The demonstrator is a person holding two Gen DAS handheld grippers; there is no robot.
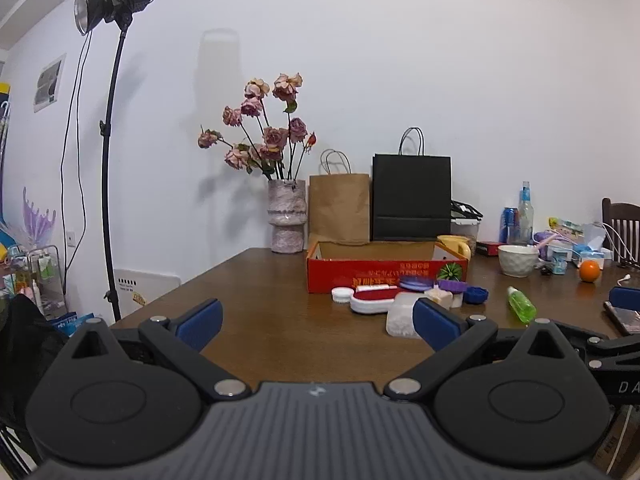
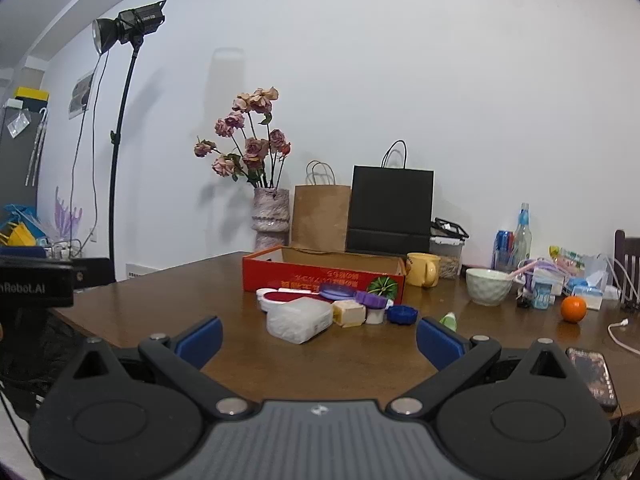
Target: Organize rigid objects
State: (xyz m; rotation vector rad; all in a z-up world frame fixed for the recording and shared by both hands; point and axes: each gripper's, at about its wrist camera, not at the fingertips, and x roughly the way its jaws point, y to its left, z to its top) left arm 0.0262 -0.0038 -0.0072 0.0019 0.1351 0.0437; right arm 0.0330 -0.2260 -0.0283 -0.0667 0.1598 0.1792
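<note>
1. Left gripper: jaws spread wide, nothing held. It is held low at the near edge of the table.
2. Right gripper: jaws likewise spread, nothing between them. It is also at the near edge, further toward the right side.
3. Red box is seen mid-table, open at the top. Only bare cardboard walls are visible inside; the floor of the box is hidden, so its contents cannot be told.
4. Loose items are clustered touching or just beside the box's near wall: white tub, cream block, purple lid, blue lid, red-and-white case, small white cap. A green bottle lies apart, toward the right.
5. Progress, judged: little or nothing is sorted; every item noted is still outside the box. The whole cluster is left to be moved.
6. Relative position: the tub is the nearest item to both tools. In the right wrist view it lies ahead, between the fingers' lines, clear of them. In the left wrist view it sits just behind the right-hand pad, partly hidden.
7. No contact with any item is observed.
</note>
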